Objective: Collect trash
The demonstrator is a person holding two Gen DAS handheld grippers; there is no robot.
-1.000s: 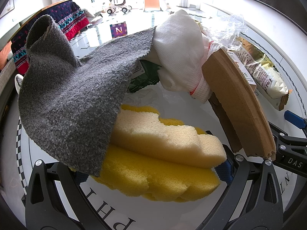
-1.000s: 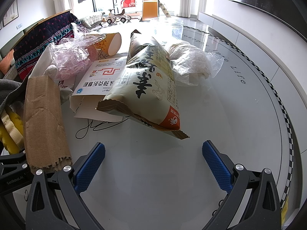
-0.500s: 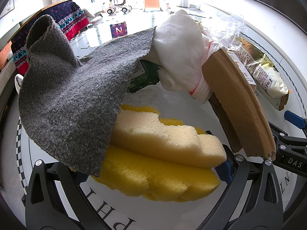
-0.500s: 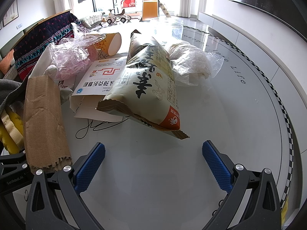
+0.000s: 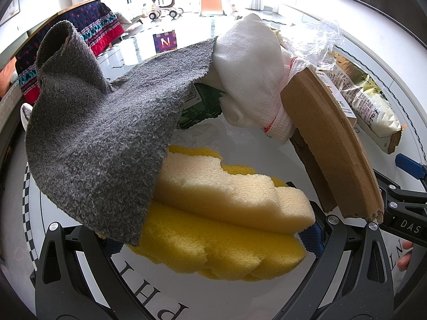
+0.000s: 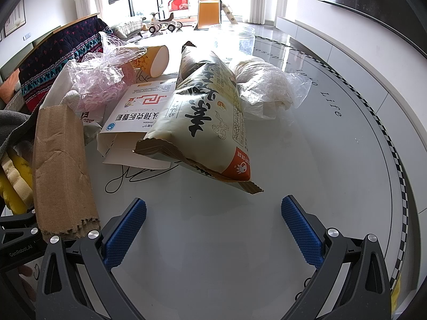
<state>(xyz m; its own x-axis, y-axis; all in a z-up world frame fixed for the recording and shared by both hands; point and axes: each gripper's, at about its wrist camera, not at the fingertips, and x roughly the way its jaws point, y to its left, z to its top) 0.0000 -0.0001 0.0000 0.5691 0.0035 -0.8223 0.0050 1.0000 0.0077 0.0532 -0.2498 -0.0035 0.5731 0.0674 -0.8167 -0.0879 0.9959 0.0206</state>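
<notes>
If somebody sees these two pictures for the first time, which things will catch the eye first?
In the left view, a yellow sponge lies between the fingers of the left claw, half covered by a gray cloth. In the right view, a big snack bag lies on the white table ahead of the open right claw, with a brown cardboard piece at the left.

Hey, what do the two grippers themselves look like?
Both match: the right gripper has black angular arms with silver screws and blue knurled pads. The left gripper has the same black frame and blue pads. White lettering marks each body.
</notes>
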